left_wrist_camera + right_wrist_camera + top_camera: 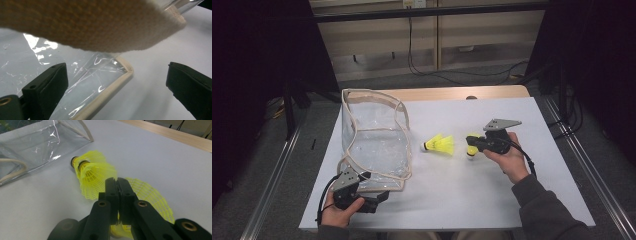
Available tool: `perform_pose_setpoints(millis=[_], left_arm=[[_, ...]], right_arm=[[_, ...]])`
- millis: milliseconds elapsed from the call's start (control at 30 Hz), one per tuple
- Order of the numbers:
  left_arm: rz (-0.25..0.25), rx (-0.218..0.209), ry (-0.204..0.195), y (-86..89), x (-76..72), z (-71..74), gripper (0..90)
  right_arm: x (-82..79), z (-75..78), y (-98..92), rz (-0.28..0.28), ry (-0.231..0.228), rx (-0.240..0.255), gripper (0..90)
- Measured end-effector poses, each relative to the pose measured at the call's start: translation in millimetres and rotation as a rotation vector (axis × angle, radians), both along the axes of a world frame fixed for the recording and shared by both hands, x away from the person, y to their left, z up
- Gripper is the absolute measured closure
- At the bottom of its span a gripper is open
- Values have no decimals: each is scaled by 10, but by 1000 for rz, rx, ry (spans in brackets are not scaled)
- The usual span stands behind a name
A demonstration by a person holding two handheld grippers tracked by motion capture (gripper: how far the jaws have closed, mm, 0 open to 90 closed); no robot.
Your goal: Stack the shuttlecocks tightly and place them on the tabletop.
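At a white surface [462, 190], a person works two hand-held tools over a clear plastic bag [374, 145] and yellow shuttlecocks. The right claw [470, 143] is clamped tight on the mesh skirt of one shuttlecock [472, 142]; in the right gripper view its two black jaws meet with almost no gap, and the yellow netting [150, 195] spreads out beneath them and to their right. A second shuttlecock [439, 144] lies loose on its side just ahead of that claw, between it and the bag, its dark-ringed cork tip [74, 160] pointing toward the bag. The left claw [379, 196] stands wide open at the bag's near corner. In the left gripper view its jaws sit well apart, the cream-trimmed bottom edge [105, 92] of the bag running across the gap between them, while a broad woven band [87, 25] of the bag's rim hangs close above the camera. The bag stands open on the surface, its rim held up and sagging.
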State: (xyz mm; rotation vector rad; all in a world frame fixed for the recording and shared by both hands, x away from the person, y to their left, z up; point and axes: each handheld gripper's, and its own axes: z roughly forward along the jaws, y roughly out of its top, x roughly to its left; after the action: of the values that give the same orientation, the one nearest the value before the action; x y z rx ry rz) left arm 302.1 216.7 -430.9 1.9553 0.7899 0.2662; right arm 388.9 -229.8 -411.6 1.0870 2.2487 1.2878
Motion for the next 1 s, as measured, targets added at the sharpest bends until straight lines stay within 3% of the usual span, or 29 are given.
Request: perform_pose_setpoints(millis=[1000], left_arm=[[-1, 2, -3, -2, 0, 2, 40]], right_arm=[[-267, -97, -273, -4, 41, -25, 825]])
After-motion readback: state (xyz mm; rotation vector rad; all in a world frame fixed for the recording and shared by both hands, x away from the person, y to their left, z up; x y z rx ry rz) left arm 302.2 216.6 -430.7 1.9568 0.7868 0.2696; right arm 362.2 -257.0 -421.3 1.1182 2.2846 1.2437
